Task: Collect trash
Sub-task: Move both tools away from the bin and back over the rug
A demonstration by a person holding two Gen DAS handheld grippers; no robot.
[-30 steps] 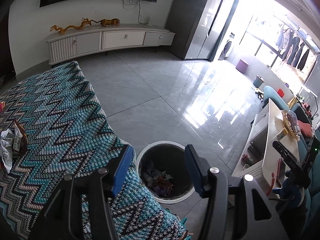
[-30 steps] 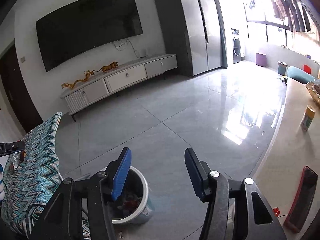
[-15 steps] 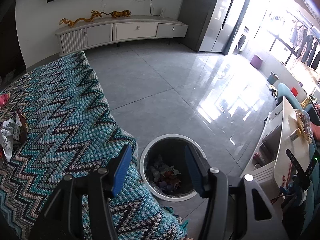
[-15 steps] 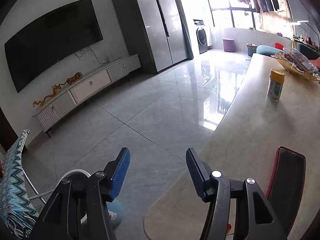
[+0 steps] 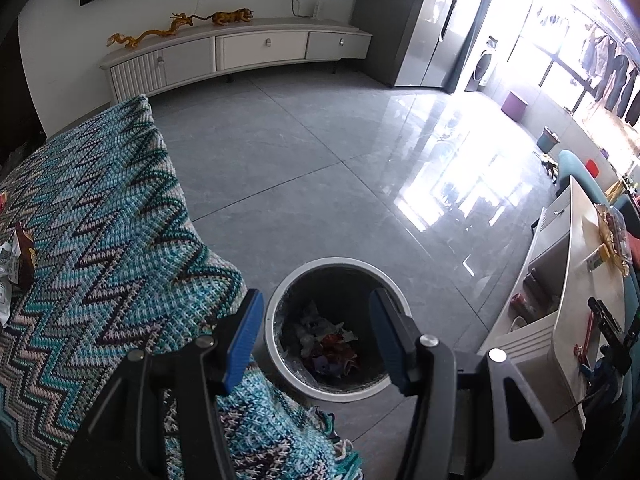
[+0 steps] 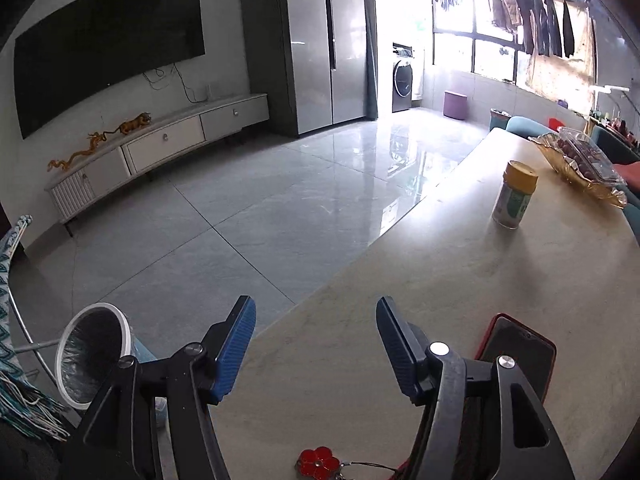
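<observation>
Trash (image 5: 326,346) sits in the bin (image 5: 280,300) beneath the left gripper's (image 5: 316,336) parted, empty fingers (image 5: 244,332).

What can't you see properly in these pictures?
- Left wrist view: the wrappers on the zigzag blanket are cut off by the left edge.
- Left wrist view: the scraps in the bin are too small and dark to name.
- Right wrist view: the phone is partly hidden behind the right gripper.
- Right wrist view: the bottle label is too small to read.
</observation>
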